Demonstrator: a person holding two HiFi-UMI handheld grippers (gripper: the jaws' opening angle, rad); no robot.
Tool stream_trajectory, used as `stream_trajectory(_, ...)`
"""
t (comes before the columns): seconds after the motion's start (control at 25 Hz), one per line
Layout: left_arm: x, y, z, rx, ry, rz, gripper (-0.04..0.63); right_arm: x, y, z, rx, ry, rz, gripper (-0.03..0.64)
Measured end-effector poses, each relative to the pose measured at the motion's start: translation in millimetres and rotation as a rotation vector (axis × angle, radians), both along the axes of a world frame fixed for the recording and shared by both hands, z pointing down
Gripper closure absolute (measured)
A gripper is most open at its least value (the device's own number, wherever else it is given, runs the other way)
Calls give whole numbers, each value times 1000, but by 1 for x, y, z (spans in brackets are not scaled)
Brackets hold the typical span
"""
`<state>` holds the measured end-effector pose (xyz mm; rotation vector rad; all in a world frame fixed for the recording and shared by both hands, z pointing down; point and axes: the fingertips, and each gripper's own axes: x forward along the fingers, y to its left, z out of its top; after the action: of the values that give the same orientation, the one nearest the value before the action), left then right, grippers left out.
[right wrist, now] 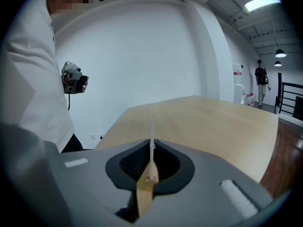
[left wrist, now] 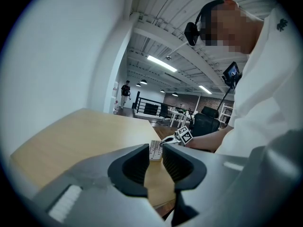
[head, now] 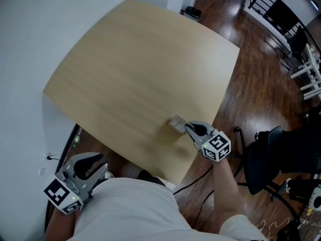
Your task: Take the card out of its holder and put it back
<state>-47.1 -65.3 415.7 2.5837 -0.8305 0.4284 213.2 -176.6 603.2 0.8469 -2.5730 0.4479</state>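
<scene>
The pale wooden table (head: 135, 74) fills the head view. The left gripper (head: 102, 168) hangs beyond its near edge — jaws parted, nothing between them. The right gripper (head: 189, 128) is clamped tight on the card (right wrist: 152, 136) (upright, seen edge-on), low over the table's near right part — whether it touches the wood is unclear.

There was one light wooden table (head: 135, 74). One card (head: 176, 124) was in view. There were two hand-held grippers, the left gripper (head: 104, 165) and the right gripper (head: 186, 127), and two marker cubes, one on each (head: 58, 192) (head: 217, 146). Two people showed: the wearer in a white shirt (head: 135, 210) and one distant figure in dark clothes (right wrist: 261, 79). One black office chair (head: 263, 159) stood beside the table. Two long ceiling light strips (left wrist: 161, 64) (left wrist: 205, 89) glowed overhead.
</scene>
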Motion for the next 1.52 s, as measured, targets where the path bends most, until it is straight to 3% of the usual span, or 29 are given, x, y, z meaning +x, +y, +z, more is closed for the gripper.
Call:
stream_trajectory(0.24, -3, 3, 1, 0, 2, 9, 500, 2, -1, 0, 9, 23, 25, 587)
stream_trajectory(0.4, -8, 6, -2, 5, 9, 26, 500, -1, -2, -6, 26, 35, 66, 521)
stream_trajectory(0.52, -13, 11, -7, 11, 14, 47, 499, -2, 0, -18, 49, 47, 116, 480)
stream_trajectory(0.8, -36, 24, -19, 36, 34, 125, 500, -9, 32, -64, 104, 71, 247, 469)
stream_trajectory(1.04, -68, 49, -27, 75, 58, 246, 500, -36, 97, -112, 160, 94, 399, 469)
stream_trajectory(1.32, -130, 108, -17, 119, 61, 408, 497, -125, 218, -144, 191, 94, 512, 466)
stream_trajectory(1.52, -174, 147, -6, 130, 57, 477, 497, -185, 311, -151, 173, 81, 602, 466)
